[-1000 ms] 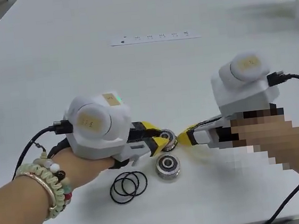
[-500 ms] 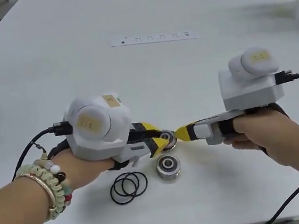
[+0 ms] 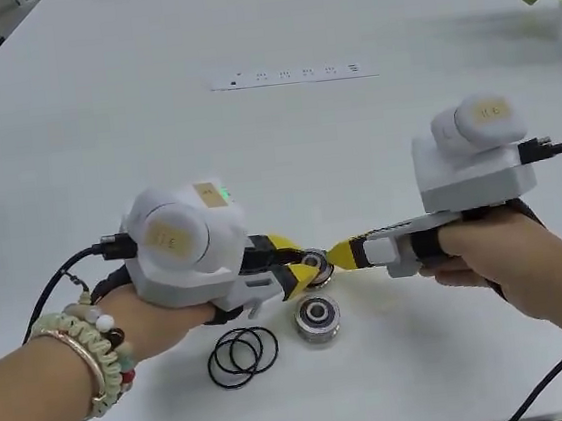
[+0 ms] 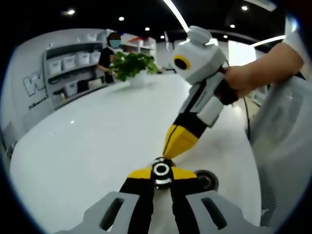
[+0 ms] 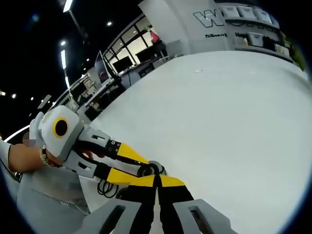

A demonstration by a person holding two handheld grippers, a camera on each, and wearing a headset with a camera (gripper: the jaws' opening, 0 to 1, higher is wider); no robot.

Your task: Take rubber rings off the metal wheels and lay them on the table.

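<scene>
In the left hand-held gripper [image 3: 302,265], a wheel [image 3: 315,264] is being clamped; the right hand-held gripper [image 3: 337,255], jaws together, is being pressed to its rim. Ring removal seems underway; a pinch-and-pull is needed. Loose rings [image 3: 243,352] are lying on the bench [image 3: 255,153] beside another wheel [image 3: 316,316].

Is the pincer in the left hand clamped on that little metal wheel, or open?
Clamped. In the left gripper view, the left gripper has its yellow tips tight against both sides of the wheel.
</scene>
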